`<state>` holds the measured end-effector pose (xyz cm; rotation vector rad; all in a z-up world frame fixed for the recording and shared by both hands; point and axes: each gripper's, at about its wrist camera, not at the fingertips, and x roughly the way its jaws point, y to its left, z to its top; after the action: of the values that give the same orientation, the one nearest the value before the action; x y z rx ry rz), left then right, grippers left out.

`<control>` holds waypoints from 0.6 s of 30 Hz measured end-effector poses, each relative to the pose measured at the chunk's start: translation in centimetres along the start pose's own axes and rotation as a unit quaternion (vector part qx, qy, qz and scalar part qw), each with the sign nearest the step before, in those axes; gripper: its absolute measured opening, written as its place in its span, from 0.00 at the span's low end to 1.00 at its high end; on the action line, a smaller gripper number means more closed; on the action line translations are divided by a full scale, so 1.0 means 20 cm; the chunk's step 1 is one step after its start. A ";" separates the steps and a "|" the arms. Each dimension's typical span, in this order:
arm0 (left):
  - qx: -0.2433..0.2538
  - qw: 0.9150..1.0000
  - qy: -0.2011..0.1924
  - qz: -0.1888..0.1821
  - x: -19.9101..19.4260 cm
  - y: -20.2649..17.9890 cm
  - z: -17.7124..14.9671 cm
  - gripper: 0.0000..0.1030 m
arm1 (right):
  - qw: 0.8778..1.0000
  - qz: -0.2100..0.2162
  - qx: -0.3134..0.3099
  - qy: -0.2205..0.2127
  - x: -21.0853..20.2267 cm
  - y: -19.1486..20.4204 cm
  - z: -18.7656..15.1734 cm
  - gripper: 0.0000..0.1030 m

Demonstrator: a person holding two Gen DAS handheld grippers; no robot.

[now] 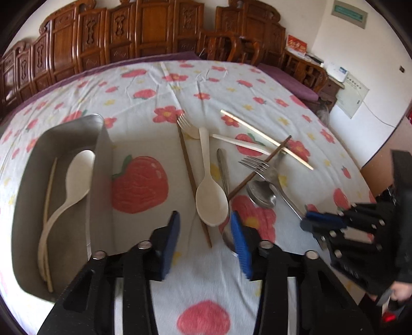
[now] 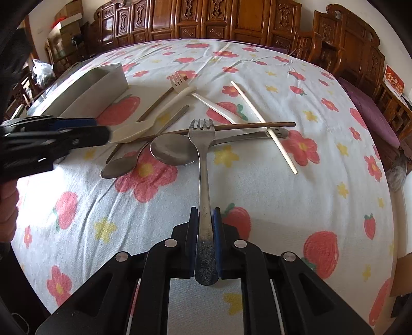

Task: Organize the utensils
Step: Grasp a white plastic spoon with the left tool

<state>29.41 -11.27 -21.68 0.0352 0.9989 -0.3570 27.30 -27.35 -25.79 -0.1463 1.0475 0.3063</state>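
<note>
Your right gripper [image 2: 205,224] clamps the metal fork [image 2: 203,165] by its handle, tines at 12 o'clock resting over the metal spoon [image 2: 171,149]. Your left gripper [image 1: 205,229] is spread wide, holding nothing, above the white spoon [image 1: 209,198]. At its 9 o'clock, the metal tray [image 1: 101,165] contains another white spoon [image 1: 77,175].

I see a home dining room: a table with a flowered tablecloth [image 1: 231,85], carved wooden chairs [image 2: 231,23] from 10 to 2 o'clock, and scattered utensils [image 2: 180,144] at the centre.
</note>
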 end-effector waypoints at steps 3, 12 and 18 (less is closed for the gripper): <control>-0.013 1.000 0.010 0.006 0.06 0.00 0.03 0.34 | 1.000 0.003 0.002 -0.005 0.00 -0.01 -0.01 0.13; -0.034 0.998 0.041 0.022 0.17 0.00 0.04 0.26 | 1.000 0.010 -0.001 -0.008 0.00 -0.01 -0.01 0.13; -0.035 0.999 0.026 0.032 0.11 0.01 0.04 0.08 | 1.000 0.008 0.001 -0.007 0.00 -0.01 -0.01 0.13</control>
<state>31.14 -11.88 -23.16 0.0124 1.0584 -0.2636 27.26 -27.66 -25.82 -0.1331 1.0353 0.3211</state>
